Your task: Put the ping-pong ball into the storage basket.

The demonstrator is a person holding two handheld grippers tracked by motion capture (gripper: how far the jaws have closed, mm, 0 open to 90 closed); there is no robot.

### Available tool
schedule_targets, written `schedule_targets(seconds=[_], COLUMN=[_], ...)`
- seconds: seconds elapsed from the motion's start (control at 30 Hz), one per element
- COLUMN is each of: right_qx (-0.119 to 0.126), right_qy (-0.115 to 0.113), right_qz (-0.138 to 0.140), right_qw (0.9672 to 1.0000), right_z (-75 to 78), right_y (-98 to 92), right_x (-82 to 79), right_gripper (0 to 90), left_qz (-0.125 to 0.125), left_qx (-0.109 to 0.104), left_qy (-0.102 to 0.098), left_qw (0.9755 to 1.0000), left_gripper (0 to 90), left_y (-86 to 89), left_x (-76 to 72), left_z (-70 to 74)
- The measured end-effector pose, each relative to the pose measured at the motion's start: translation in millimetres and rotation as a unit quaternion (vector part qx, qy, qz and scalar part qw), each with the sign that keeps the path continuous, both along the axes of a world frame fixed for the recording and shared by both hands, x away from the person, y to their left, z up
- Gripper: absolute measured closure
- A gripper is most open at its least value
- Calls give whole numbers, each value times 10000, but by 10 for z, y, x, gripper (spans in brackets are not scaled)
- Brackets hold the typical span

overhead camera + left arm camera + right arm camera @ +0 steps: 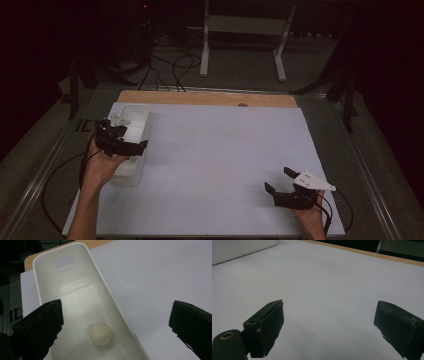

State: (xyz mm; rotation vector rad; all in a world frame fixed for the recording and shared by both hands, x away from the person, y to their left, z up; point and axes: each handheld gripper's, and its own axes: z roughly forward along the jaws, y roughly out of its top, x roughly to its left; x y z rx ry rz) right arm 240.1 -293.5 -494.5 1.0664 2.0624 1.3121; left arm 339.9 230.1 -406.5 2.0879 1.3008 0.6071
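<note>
2 claws are both spread wide and hold nothing. The left claw (115, 325) hangs over the long white bin (131, 145), its jaws straddling the bin's right wall: one jaw above the bin's interior, the other above bare white sheet. A closing squeeze from here would likely pinch that wall or tip the bin rather than catch anything. Below and between the jaws, nearer the inner one, a small cream ball (100, 333) rests on the bin floor; round and smooth, it could roll away from a glancing jaw. The bin sits along the worktop's (225, 150) left edge. The right claw (281, 183) hovers released near the front right corner.
</note>
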Motion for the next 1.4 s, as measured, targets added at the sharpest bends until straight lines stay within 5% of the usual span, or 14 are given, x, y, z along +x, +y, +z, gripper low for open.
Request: schedule_targets(seconds=[0.77, 1.17, 1.4], right_qx=[0, 13, 11], right_qy=[0, 0, -10], right_qz=[6, 11, 29], right_qw=[10000, 10000, 10000], right_z=[1, -2, -3], right_y=[11, 19, 23], right_x=[-5, -2, 1], right_gripper=[87, 87, 87], left_qz=[-438, -872, -1132], left_qx=[-322, -512, -668], left_qy=[-489, -787, -1007], left_qw=[9973, 9918, 9862], left_gripper=[1, 0, 0], left_y=[-179, -256, -295], left_x=[-317, -545, -666], left_z=[-165, -326, -448])
